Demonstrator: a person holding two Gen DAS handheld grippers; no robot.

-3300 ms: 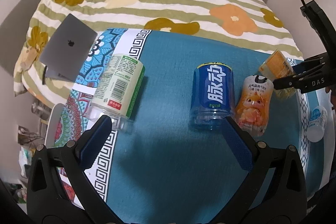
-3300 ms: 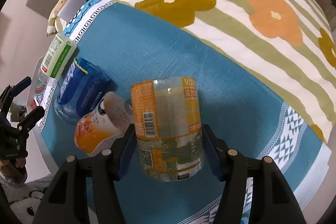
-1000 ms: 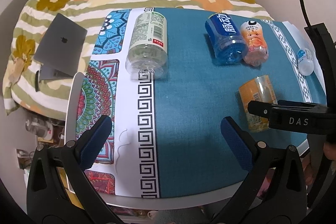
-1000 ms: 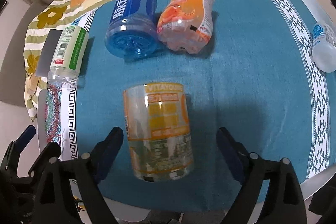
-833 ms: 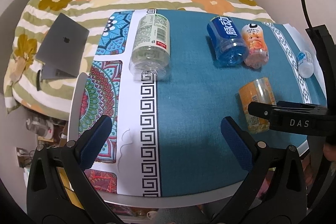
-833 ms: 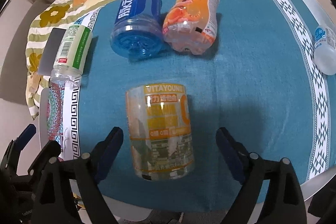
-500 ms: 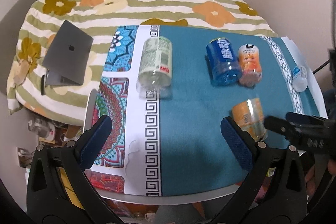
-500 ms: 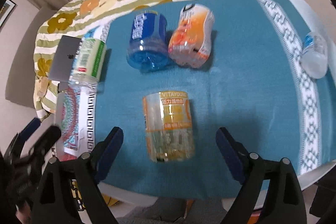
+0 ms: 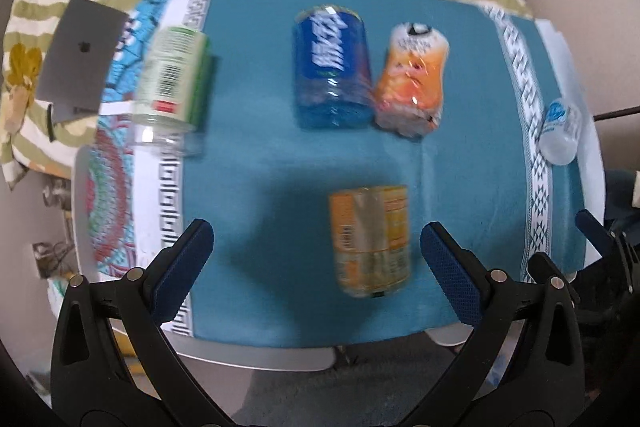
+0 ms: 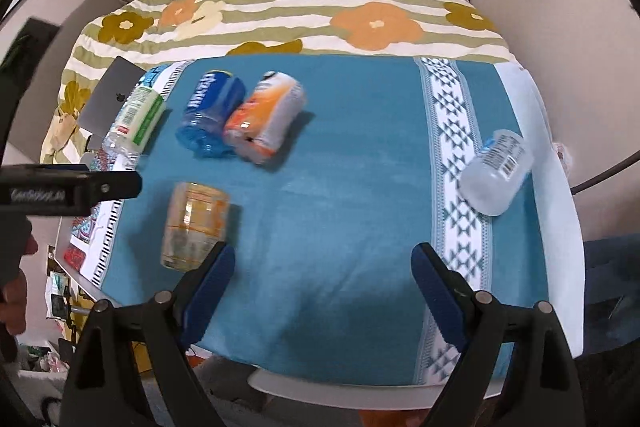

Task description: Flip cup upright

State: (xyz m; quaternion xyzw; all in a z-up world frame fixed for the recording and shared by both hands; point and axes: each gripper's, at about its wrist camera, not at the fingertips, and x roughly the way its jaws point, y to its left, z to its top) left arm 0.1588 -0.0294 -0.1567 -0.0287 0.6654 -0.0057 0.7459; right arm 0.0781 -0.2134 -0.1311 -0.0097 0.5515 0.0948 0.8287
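Observation:
A clear cup with an orange label lies on its side on the teal cloth near the table's front edge; it also shows in the right wrist view. My left gripper is open and empty, hovering above and just in front of the cup. My right gripper is open and empty, to the right of the cup and apart from it. The left gripper's body shows at the left edge of the right wrist view.
A blue cup, an orange cup and a green-labelled cup lie on their sides farther back. A small clear bottle lies at the right edge. A laptop rests on the flowered bedding behind the table.
The right gripper let go of the orange-labelled cup, which now lies on the cloth, and pulled back and to the right. The left gripper swung right to face that cup.

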